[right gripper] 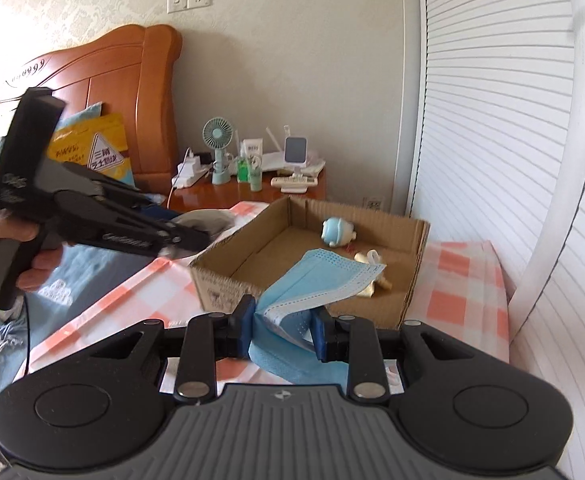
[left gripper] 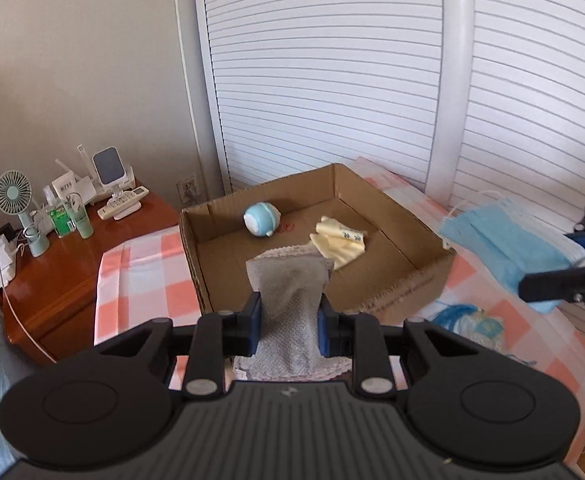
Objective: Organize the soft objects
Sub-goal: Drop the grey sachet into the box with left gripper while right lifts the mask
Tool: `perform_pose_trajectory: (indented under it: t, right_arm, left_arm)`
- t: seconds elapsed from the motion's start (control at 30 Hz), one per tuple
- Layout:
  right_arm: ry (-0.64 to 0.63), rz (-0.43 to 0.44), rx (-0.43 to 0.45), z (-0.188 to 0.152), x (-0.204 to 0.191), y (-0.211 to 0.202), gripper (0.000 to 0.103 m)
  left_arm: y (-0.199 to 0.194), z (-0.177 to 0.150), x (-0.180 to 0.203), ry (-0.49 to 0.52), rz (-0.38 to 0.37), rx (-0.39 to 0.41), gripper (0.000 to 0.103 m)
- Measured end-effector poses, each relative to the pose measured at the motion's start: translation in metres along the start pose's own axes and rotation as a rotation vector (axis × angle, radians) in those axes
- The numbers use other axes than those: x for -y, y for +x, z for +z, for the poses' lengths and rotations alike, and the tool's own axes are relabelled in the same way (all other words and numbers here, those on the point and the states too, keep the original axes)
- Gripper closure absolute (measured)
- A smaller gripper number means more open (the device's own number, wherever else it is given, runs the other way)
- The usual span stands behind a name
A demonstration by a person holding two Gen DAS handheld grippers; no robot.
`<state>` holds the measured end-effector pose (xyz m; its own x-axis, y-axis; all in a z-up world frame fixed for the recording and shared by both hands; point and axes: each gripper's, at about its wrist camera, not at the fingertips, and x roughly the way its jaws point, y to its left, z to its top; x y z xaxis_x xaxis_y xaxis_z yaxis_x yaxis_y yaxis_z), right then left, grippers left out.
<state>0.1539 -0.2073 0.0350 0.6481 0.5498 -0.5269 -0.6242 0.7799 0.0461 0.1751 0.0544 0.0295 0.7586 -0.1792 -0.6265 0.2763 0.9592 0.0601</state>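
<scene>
An open cardboard box point(left gripper: 408, 280) point(right gripper: 416, 256) sits on a pink-checked bed. Inside lie a blue-and-white plush ball point(left gripper: 261, 219) point(right gripper: 335, 232) and a pale yellow cloth point(left gripper: 338, 240) point(right gripper: 366, 289). My left gripper point(left gripper: 288, 322) is shut on a grey dotted cloth point(left gripper: 288, 300) and holds it above the box's near wall; it also shows from the side in the right wrist view point(right gripper: 196, 236). My right gripper point(right gripper: 282, 330) is shut on a blue face mask point(right gripper: 316, 280) just in front of the box; it shows at the right edge of the left wrist view point(left gripper: 572, 256) with the mask point(left gripper: 504, 244).
A wooden nightstand point(left gripper: 76, 264) point(right gripper: 248, 196) with a small fan point(left gripper: 14, 196), bottles and remotes stands left of the bed. White louvred doors point(left gripper: 332, 80) are behind the box. A blue-patterned fabric point(left gripper: 468, 320) lies on the bed by the box. A wooden headboard point(right gripper: 104, 80) is at the far left.
</scene>
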Motion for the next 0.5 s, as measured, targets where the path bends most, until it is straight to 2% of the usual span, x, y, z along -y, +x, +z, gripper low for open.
perform_pose_trajectory:
  t: [0.13,0.23,0.27,0.3,0.33,0.37,0.43,0.5]
  right_arm:
    - [0.014,-0.004,0.005,0.01,0.01,0.01,0.07]
    - [0.012,-0.009,-0.002,0.014,0.015,0.019,0.07]
    - [0.011,-0.012,-0.006,0.015,0.016,0.022,0.07]
    - [0.01,-0.015,-0.009,0.016,0.017,0.024,0.07]
    - [0.01,-0.016,-0.012,0.017,0.019,0.027,0.07]
    - [0.012,-0.017,-0.016,0.018,0.02,0.03,0.07]
    - [0.019,-0.019,-0.022,0.019,0.023,0.035,0.07]
    - [0.025,-0.019,-0.03,0.02,0.025,0.041,0.07]
  left_arm:
    - [0.047,0.032,-0.014,-0.005,0.049,-0.011,0.078]
    - [0.081,0.047,-0.024,-0.033,0.076,-0.027,0.069]
    - [0.093,0.051,-0.029,-0.048,0.088,-0.024,0.055]
    - [0.101,0.053,-0.032,-0.058,0.101,-0.02,0.035]
    - [0.107,0.053,-0.035,-0.069,0.118,-0.016,0.026]
    - [0.112,0.054,-0.037,-0.08,0.14,-0.012,0.022]
    - [0.111,0.051,-0.038,-0.087,0.175,-0.004,0.022]
    - [0.103,0.045,-0.036,-0.075,0.172,-0.013,0.021]
